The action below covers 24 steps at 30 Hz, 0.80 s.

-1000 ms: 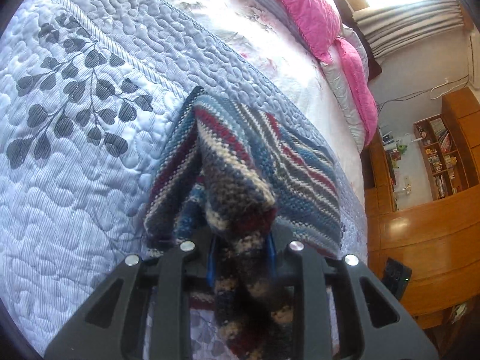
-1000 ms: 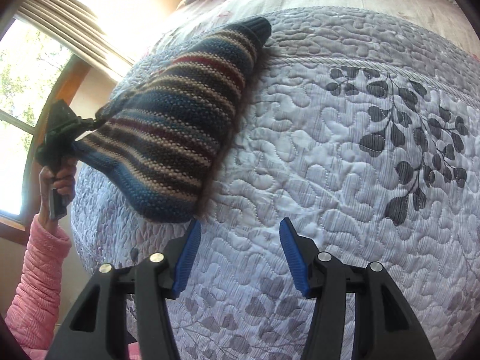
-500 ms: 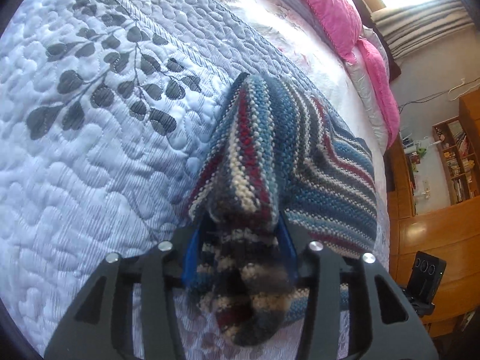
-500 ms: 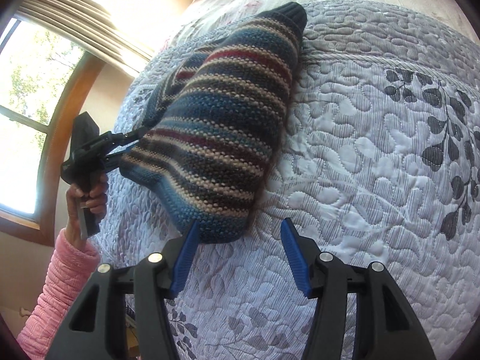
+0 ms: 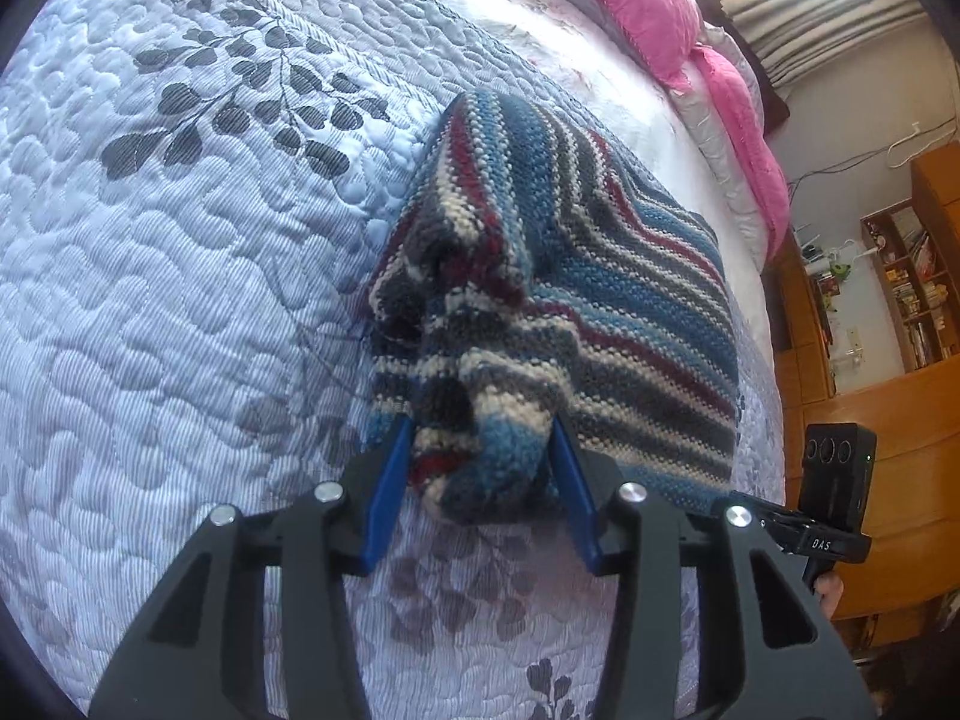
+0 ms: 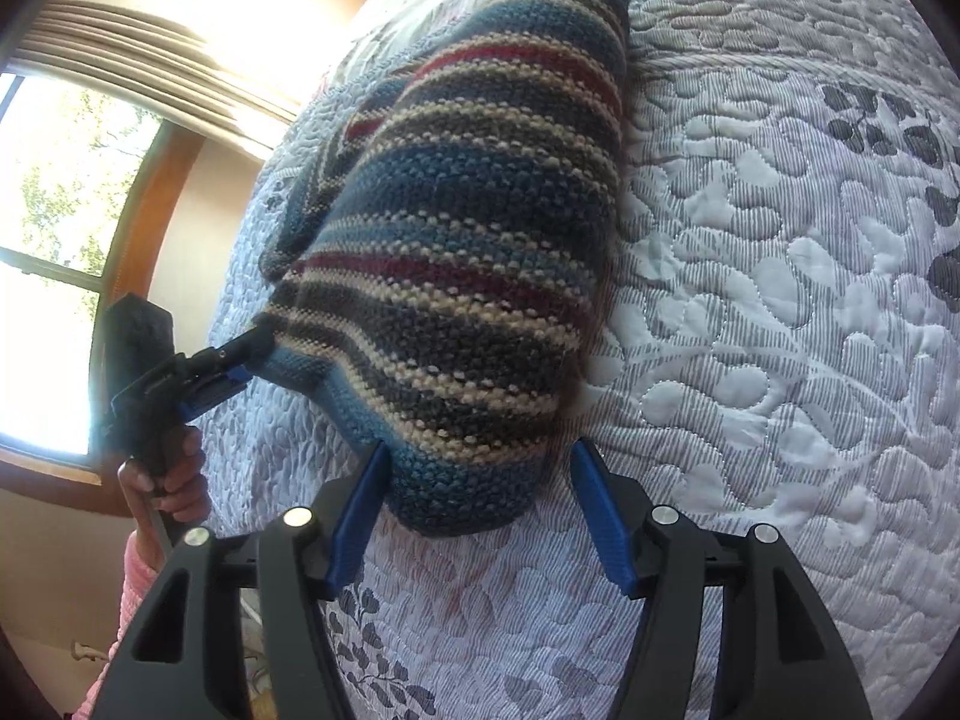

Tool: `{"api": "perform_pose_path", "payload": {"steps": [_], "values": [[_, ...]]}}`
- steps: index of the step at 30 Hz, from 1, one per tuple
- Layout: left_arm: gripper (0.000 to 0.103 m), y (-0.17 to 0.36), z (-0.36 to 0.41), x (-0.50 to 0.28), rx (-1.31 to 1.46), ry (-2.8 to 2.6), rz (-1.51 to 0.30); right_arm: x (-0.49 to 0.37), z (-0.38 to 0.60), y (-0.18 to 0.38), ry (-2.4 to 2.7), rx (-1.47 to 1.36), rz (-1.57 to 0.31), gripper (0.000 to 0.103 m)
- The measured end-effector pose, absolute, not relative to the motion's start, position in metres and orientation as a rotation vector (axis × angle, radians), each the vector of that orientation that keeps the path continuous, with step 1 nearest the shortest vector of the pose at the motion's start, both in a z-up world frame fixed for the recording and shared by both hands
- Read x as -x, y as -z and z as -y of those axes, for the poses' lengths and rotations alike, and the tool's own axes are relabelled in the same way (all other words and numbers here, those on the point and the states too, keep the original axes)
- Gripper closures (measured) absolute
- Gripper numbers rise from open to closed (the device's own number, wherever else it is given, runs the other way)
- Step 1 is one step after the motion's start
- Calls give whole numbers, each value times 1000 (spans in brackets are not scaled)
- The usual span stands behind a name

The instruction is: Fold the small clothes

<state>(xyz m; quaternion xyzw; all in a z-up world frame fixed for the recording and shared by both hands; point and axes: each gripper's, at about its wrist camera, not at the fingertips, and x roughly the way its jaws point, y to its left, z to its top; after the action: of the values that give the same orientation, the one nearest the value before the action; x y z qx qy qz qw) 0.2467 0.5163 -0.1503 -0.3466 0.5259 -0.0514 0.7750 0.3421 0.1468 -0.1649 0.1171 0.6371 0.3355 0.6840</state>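
A quilted leaf-print bedspread (image 5: 180, 276) carries the striped knit garment (image 5: 576, 300), now lying bunched on it rather than lifted. The left gripper (image 5: 480, 468) has spread its jaws, loosely bracketing a corner; the right gripper (image 6: 480, 480), jaws apart, now straddles another corner. Its mount reads "DAS" (image 5: 821, 545).

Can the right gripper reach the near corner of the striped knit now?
Probably yes. The right gripper is open, and the striped knit already has its near corner between the blue fingers. Nothing blocks it; the left gripper is at another corner.
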Motion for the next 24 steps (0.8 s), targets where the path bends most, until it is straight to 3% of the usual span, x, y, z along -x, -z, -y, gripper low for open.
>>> {"api": "perform_pose_path", "payload": {"steps": [2, 4, 6, 9, 20, 22, 24], "values": [[59, 148, -511, -248, 742, 119, -1136, -343, -148, 173, -759, -286, -1447, 41], [59, 144, -506, -251, 714, 126, -1132, -343, -149, 177, -782, -313, -1467, 62], [64, 143, -501, -256, 665, 103, -1146, -344, -149, 173, -782, -316, -1460, 72], [72, 150, -497, -261, 602, 75, -1185, -338, -147, 158, -801, -293, -1423, 78], [67, 186, -501, -258, 589, 72, -1221, -331, -159, 184, -751, -150, -1457, 77], [61, 182, -501, -256, 585, 78, -1212, -330, -164, 177, -763, -130, -1440, 75], [51, 172, -503, -253, 586, 90, -1203, -329, -165, 167, -778, -122, -1418, 64]]}}
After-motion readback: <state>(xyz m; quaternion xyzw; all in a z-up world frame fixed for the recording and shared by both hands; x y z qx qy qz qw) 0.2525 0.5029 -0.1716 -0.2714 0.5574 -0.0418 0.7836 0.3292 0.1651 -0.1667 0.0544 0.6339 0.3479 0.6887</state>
